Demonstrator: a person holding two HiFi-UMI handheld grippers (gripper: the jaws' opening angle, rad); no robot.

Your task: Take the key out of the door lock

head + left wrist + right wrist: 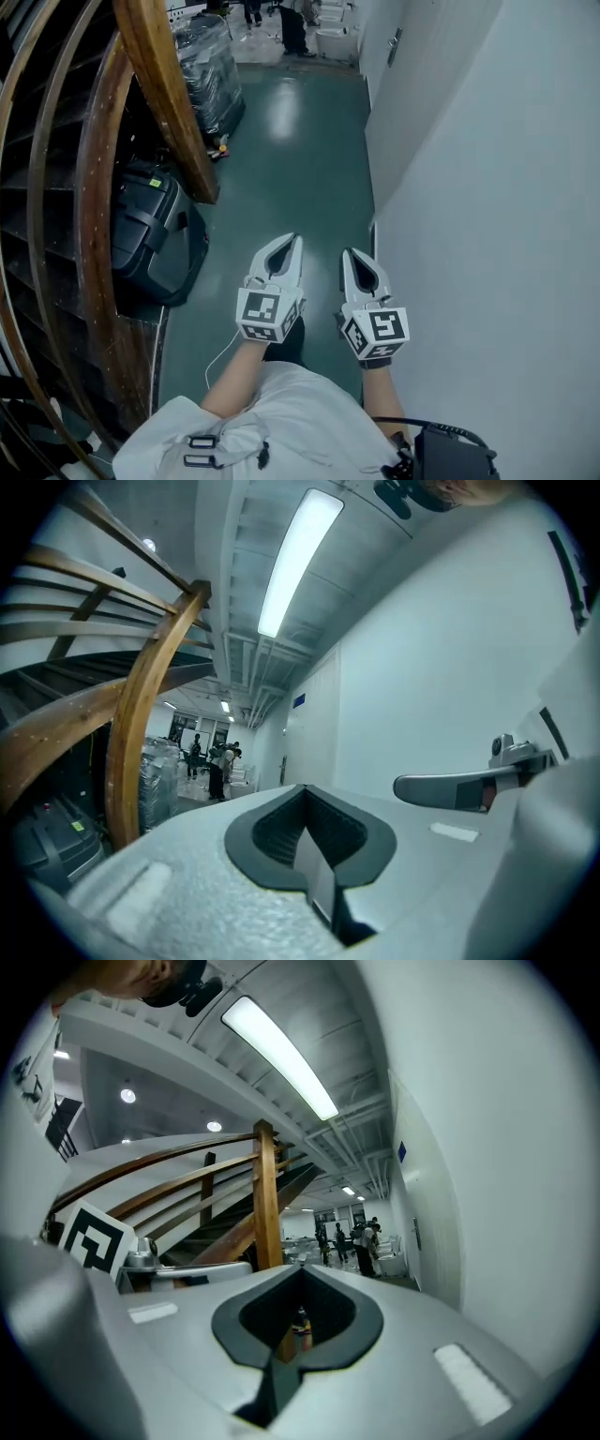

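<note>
One white wall [487, 187] borders one green floor [291, 159], with one curved wooden staircase [169, 94] at the left. One wrapped pallet [211, 75] and one black case [150, 234] sit beside the staircase. Two grippers, the left gripper [292, 242] and the right gripper [348, 253], point level with their jaws together and empty. One door handle [395, 45] shows far down the wall. The key is too small to make out.

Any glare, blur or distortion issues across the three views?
Head view: lamp glare on the green floor; staircase side dark. Left gripper view: fisheye bend, black corners, ceiling lamp blown out. Right gripper view: same fisheye, ceiling lamp blown out too.
</note>
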